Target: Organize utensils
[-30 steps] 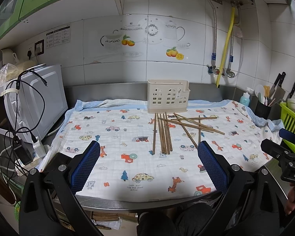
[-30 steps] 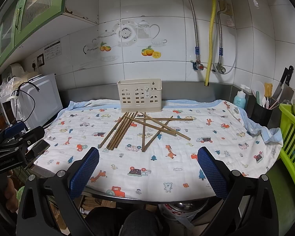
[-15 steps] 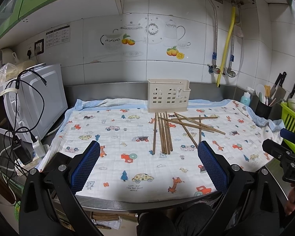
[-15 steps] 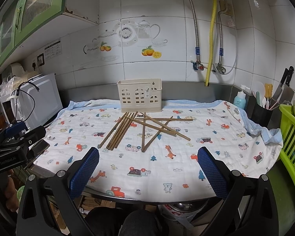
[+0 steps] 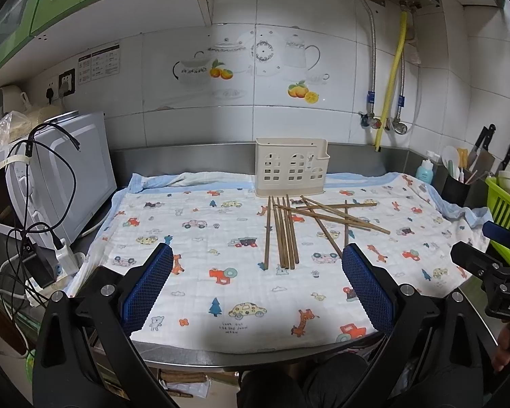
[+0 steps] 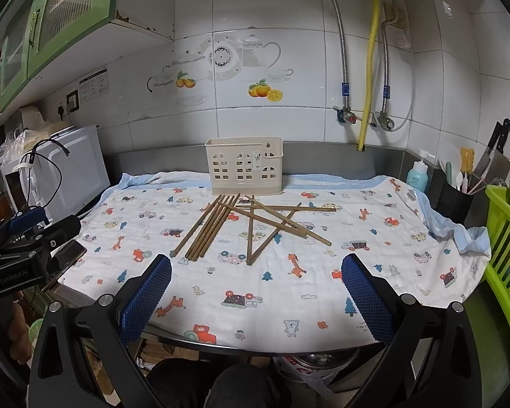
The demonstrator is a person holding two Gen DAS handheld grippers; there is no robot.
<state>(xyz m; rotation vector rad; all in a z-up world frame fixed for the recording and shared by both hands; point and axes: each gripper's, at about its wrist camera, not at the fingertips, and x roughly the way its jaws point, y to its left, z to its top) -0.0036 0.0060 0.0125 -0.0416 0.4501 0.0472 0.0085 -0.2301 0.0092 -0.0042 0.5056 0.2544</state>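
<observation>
Several brown wooden chopsticks (image 5: 289,231) lie loose on a cartoon-print cloth (image 5: 200,238), some side by side, some crossed; they also show in the right wrist view (image 6: 241,226). A cream plastic utensil holder (image 5: 290,166) stands upright behind them by the wall, also seen in the right wrist view (image 6: 244,166). My left gripper (image 5: 256,282) is open and empty, held back at the counter's front edge. My right gripper (image 6: 255,285) is open and empty, also at the front edge. Each gripper shows at the side of the other's view.
A white microwave (image 5: 51,183) with cables stands left. A black pot of utensils and knives (image 6: 459,200), a blue bottle (image 6: 417,176) and a green rack (image 6: 506,238) stand right. Pipes (image 6: 369,68) run down the tiled wall.
</observation>
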